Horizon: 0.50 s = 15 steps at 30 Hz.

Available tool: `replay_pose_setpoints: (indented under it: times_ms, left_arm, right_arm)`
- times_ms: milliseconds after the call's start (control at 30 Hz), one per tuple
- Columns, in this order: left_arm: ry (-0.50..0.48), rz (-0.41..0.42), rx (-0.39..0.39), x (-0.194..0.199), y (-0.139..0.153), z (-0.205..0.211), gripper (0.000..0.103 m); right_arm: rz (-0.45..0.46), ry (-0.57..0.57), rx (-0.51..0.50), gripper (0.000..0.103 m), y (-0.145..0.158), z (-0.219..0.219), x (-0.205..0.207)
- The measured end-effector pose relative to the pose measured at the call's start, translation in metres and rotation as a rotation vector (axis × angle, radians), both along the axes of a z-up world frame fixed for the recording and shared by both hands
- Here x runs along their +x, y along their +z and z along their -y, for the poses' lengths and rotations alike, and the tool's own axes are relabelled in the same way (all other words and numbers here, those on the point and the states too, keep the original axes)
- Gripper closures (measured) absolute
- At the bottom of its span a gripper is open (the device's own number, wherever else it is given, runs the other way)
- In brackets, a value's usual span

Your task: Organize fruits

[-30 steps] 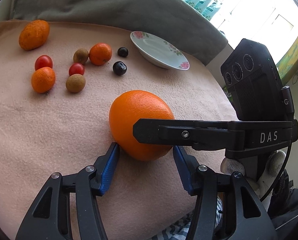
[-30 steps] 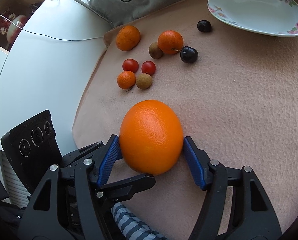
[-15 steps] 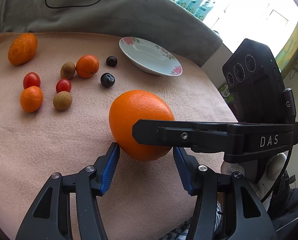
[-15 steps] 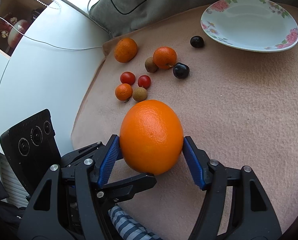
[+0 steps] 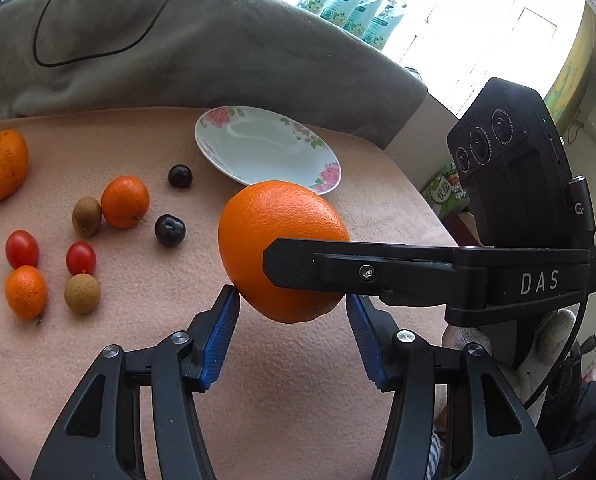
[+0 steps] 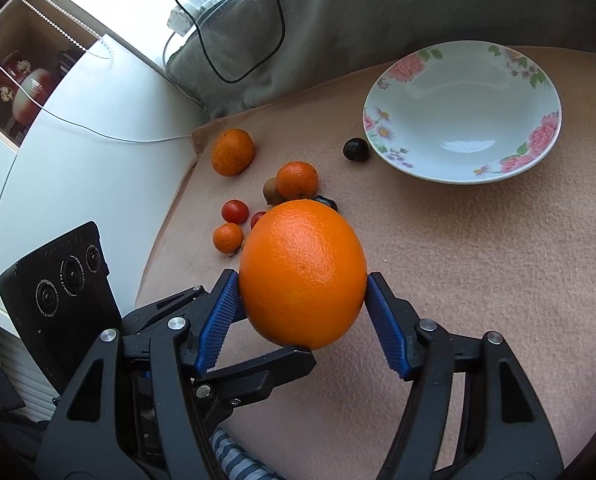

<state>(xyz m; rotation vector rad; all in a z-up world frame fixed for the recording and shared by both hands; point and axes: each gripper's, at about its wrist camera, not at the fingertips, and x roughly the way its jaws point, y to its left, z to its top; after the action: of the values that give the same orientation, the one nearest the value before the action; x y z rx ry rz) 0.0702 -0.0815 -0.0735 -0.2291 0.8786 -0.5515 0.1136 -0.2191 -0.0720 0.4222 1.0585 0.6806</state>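
The large round orange [image 6: 302, 274] sits low and centre in the right wrist view, pinched between the blue pads of the right hand-held gripper [image 6: 302, 296]. The left hand-held gripper [image 5: 293, 316] stands half spread beneath it; whether its pads touch I cannot tell. Over the last second the orange has risen off the peach cloth-covered surface [image 6: 478, 248], and the floral white plate [image 6: 464, 172] at upper right has drawn nearer, likely its destination. Small fruits [image 5: 123, 202] remain scattered at left.
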Motion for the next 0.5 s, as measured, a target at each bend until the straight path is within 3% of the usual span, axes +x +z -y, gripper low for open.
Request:
replay_pose_setpoints:
  times_ms: [500]
  left_arm:
    - [-0.007,0.037,0.002,0.055,0.012,0.025,0.048]
  right_arm:
    - [0.040,-0.082,-0.015,0.036,0.016,0.028,0.051]
